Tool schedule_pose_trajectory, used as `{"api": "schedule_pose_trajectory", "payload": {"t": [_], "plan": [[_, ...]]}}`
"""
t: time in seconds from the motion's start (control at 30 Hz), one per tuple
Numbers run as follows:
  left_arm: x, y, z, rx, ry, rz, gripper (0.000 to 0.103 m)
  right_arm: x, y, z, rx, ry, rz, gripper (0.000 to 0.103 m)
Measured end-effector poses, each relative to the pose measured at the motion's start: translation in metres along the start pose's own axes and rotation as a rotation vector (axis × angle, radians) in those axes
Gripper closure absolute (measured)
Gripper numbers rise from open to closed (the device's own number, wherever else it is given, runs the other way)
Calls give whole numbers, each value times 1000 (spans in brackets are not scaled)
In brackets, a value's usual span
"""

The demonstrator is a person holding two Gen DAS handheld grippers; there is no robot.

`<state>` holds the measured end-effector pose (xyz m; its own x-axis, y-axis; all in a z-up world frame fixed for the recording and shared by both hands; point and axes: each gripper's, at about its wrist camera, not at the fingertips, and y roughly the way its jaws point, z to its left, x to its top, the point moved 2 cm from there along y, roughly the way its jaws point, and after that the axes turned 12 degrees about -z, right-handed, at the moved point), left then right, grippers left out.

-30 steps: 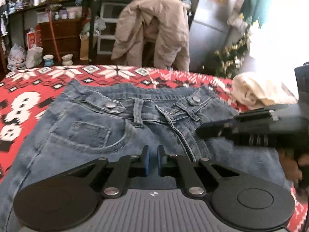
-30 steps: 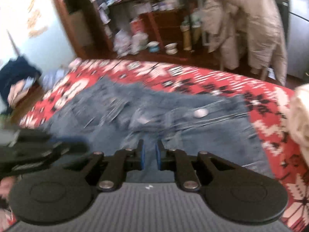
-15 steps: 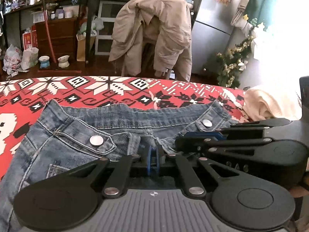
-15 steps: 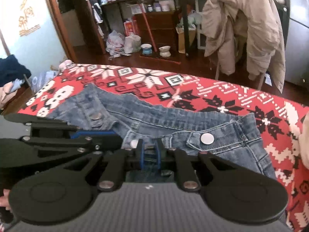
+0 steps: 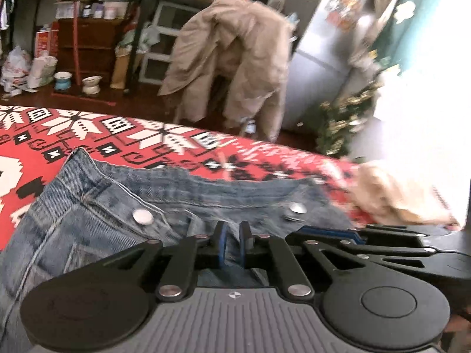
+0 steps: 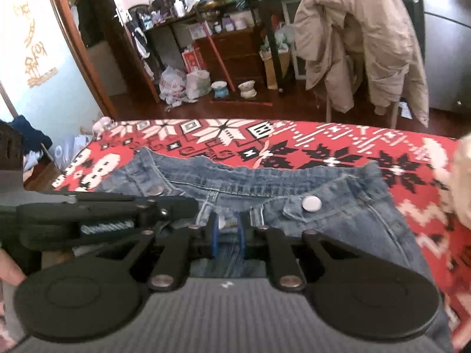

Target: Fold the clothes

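A pair of blue denim jeans lies flat on a red blanket with white and black snowflake patterns. I cannot tell if a bed or a worktop is under the blanket. The waistband of the jeans is at the far side, and two round metal buttons show just beyond the jaws.

The left gripper points down at the middle of the waistband. Its blue-padded jaws stand narrow, with only a small gap between them, and a strip of denim shows in this gap. Whether the pads really press the cloth, I cannot tell from this view.

The right gripper is just beside it, to its right, also over the middle of the waistband. Its jaws have just been opening, and now they stand a little apart. Denim near the fly shows between them, but the pads do not seem to press on it. In the right wrist view the left gripper lies across the left side, touching or almost touching the cloth near one button. A part of a person's hand shows at the left edge.

To the right of both jaws, a cream-coloured bundle of cloth rests on the blanket. Well beyond the jaws, a beige padded coat hangs over a chair.
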<state>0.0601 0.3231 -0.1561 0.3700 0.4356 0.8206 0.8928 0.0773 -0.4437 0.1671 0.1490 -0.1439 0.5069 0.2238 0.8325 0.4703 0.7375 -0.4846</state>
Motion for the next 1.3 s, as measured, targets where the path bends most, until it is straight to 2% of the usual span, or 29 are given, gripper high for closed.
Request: {"api": "schedule_pose_trajectory", "payload": {"t": [0.03,0.07,0.27,0.43,0.7,0.77,0.8,0.83,0.87,0.97,1.1,1.17,1.3], "plan": [[-5,-10,-4,3,19,7,96,-2,-12,1,-2,7,-4,71],[-10,-21,-7,10,41,15,96,-5,-27,2,0,9,-7,69],[-54,-71,-26,64,152,85,96,-52,-83,14,-39,-28,50,69],[-89,-96,-26,102,138,130,96,-94,-114,28,-73,-74,81,69],[-120,-138,-34,135,81,106,92,-127,-153,46,-103,-114,85,69],[-124,-144,-38,136,87,103,89,-134,-163,50,-115,-139,77,68],[-127,-147,-41,132,95,101,82,-137,-167,52,-122,-152,72,67],[-130,-151,-45,121,110,102,74,-141,-172,54,-126,-156,67,65],[-133,-154,-48,119,126,103,72,-144,-177,55,-128,-150,62,62],[-140,-161,-56,132,165,94,70,-151,-190,57,-131,-143,41,58],[-146,-166,-50,128,94,54,68,-158,-199,57,-132,-126,7,50],[-145,-167,-45,110,47,48,65,-161,-201,59,-124,-110,-15,37],[-144,-168,-44,96,32,44,65,-162,-202,64,-147,-89,-55,33]]}}
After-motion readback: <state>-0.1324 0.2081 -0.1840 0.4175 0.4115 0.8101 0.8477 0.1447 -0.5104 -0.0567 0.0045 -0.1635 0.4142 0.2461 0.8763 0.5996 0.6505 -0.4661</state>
